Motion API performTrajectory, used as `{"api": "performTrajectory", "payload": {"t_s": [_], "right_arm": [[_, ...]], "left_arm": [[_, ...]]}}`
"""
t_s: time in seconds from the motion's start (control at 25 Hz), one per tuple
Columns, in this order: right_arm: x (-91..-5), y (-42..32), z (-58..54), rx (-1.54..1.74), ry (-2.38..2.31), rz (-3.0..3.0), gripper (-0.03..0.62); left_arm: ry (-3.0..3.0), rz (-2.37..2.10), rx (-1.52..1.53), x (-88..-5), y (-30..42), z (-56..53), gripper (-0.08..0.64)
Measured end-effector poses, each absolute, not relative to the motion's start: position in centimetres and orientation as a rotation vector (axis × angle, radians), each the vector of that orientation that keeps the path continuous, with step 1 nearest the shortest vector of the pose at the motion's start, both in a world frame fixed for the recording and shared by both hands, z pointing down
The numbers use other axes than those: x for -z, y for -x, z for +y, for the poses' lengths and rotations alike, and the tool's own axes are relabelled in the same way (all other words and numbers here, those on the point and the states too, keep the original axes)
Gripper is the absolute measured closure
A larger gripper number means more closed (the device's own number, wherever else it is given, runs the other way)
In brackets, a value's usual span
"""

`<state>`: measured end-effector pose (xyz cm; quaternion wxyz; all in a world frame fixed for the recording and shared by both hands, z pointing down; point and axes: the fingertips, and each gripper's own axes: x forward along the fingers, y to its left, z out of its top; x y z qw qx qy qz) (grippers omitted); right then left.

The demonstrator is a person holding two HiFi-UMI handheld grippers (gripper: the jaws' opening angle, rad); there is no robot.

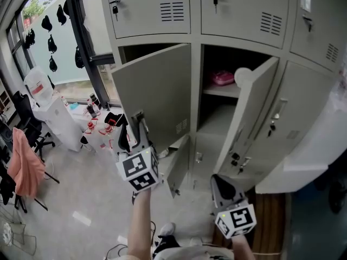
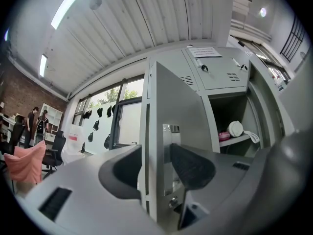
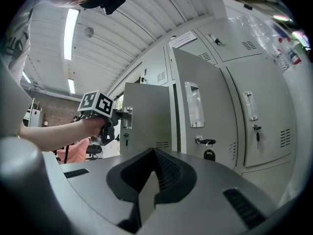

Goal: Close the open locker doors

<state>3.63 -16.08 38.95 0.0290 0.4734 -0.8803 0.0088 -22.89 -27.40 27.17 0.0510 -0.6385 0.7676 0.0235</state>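
Clamping locker door (image 2: 178, 102): left hand-held gripper (image 2: 159, 168); right hand-held gripper (image 3: 154, 156) closed; compartment (image 1: 217, 118) holds pink object (image 1: 223, 78).

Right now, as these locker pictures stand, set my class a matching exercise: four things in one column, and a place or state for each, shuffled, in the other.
Things
1. left gripper
2. right gripper
3. pink item
4. top-left locker door

Places or states
A. closed, with a key in its lock
B. fingers together, holding nothing
C. on a shelf inside an open locker
D. fingers clamped on the edge of the left open door

Pairs: 1-D, 2-B, 3-C, 4-A
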Motion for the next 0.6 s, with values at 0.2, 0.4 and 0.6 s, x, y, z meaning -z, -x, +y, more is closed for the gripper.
{"api": "performTrajectory", "payload": {"t_s": [0.2,0.4,0.6], "right_arm": [[-38.7,-0.6,-16.9,-0.036,-1.431,-2.73,0.586],[-38.2,2.3,-18.4,-0.025,-1.425,-2.734,0.586],[-37.1,4.2,-20.4,-0.011,-1.477,-2.73,0.586]], "left_arm": [[1.973,2.33,-0.059,-27.6,24.7,-29.4,0.379],[2.003,2.308,-0.059,-27.2,26.4,-31.3,0.379],[2.037,2.29,-0.058,-27.4,28.2,-33.9,0.376]]}}
